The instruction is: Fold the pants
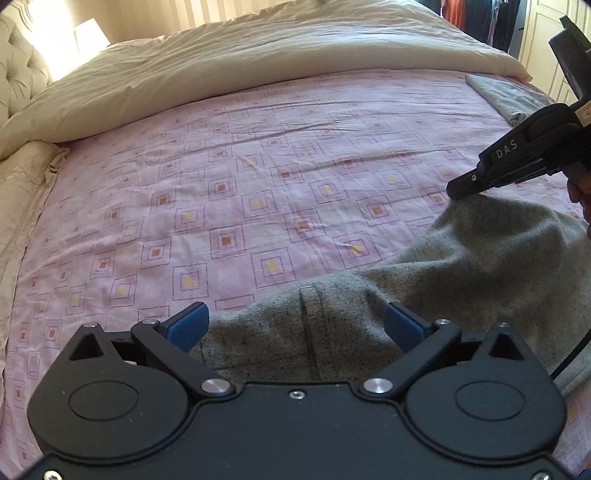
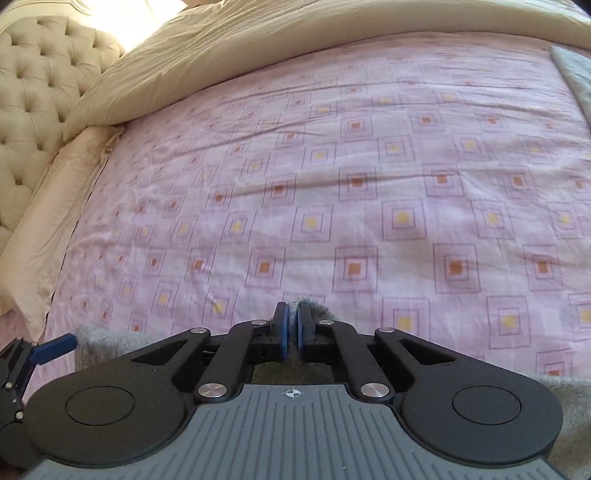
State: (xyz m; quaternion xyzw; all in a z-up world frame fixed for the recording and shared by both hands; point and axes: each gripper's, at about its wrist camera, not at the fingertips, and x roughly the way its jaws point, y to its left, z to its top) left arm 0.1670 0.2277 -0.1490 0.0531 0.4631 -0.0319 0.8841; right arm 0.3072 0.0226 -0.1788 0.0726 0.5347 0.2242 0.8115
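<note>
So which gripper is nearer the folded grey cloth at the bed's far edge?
Right. The right gripper pinches the grey pants just short of the folded grey cloth; the left gripper hangs open farther back.

Your light comes from about eleven o'clock in both views: daylight blows out to white glare beside the tufted headboard [image 2: 33,110] and around the lamp [image 1: 90,33] in the left wrist view. The bed sheet [image 1: 258,184] is evenly and softly lit, with faint shadows in its creases. Your fisheye lenses bend the bed's edges into curves and darken the corners. The left gripper [image 1: 295,328] and right gripper [image 2: 293,328] bodies at six o'clock look dark and low in detail. Focus is reasonably sharp mid-frame and softer towards the rim.
</note>
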